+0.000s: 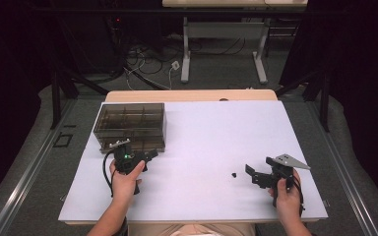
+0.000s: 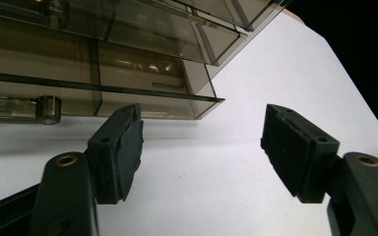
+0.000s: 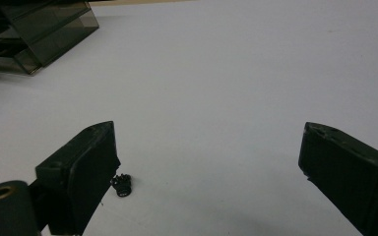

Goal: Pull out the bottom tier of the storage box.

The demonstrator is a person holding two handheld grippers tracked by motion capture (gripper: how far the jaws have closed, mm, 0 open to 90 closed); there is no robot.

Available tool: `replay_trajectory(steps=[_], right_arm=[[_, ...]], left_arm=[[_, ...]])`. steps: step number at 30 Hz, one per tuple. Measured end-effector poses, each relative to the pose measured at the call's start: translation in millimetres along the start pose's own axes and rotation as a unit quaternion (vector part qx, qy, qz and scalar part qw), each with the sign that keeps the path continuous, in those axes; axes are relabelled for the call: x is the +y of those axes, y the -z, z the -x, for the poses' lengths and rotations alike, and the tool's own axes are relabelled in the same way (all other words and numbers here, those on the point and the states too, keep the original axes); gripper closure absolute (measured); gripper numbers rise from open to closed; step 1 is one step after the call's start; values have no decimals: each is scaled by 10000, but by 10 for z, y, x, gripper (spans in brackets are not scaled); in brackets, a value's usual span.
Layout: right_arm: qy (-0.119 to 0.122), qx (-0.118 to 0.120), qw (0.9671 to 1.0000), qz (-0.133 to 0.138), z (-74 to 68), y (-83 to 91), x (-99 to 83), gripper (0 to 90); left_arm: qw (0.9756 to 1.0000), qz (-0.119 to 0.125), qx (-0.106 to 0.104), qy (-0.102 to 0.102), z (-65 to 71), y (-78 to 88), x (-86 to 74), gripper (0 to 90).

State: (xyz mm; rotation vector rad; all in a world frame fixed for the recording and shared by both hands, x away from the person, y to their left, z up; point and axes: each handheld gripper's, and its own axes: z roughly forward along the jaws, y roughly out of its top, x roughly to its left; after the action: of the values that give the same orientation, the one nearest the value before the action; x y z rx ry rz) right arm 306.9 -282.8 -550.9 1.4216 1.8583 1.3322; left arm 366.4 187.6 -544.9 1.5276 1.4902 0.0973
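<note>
Your left gripper (image 1: 153,154), spread and empty, sits just before the smoky compartment box (image 1: 130,125), while beside your right gripper's (image 3: 204,172) wide-spread left pad lies a tiny, light black part (image 3: 122,185)—probably slippery, so pinch its sides squarely.

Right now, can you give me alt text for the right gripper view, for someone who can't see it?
Two black fingers of the right gripper stand wide apart over a white table, nothing between them. A small black part lies on the table close beside the left-hand finger. A smoky transparent compartment box sits at the far upper left.
</note>
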Motion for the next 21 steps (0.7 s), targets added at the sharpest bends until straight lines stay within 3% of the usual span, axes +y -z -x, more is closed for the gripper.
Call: replay_trajectory(steps=[7,10,12,17,18,21], right_arm=[[-7,-11,10000,45,-2,-8,-3,74],[58,-26,10000,-69,8,7,5,74],[42,-22,10000,55,4,-11,-2,74],[-1,-25,10000,41,-2,-10,-3,74],[16,-27,10000,-73,1,7,3,74],[41,-25,10000,48,5,-11,-2,74]], left_arm=[[9998,47,152,-137,26,36,34,215],[9997,73,181,-176,35,48,46,180],[9996,57,191,-184,38,50,51,162],[9996,-60,175,-236,45,51,63,113],[9995,-59,190,-255,48,48,63,98],[9992,-100,221,-312,58,49,66,58]])
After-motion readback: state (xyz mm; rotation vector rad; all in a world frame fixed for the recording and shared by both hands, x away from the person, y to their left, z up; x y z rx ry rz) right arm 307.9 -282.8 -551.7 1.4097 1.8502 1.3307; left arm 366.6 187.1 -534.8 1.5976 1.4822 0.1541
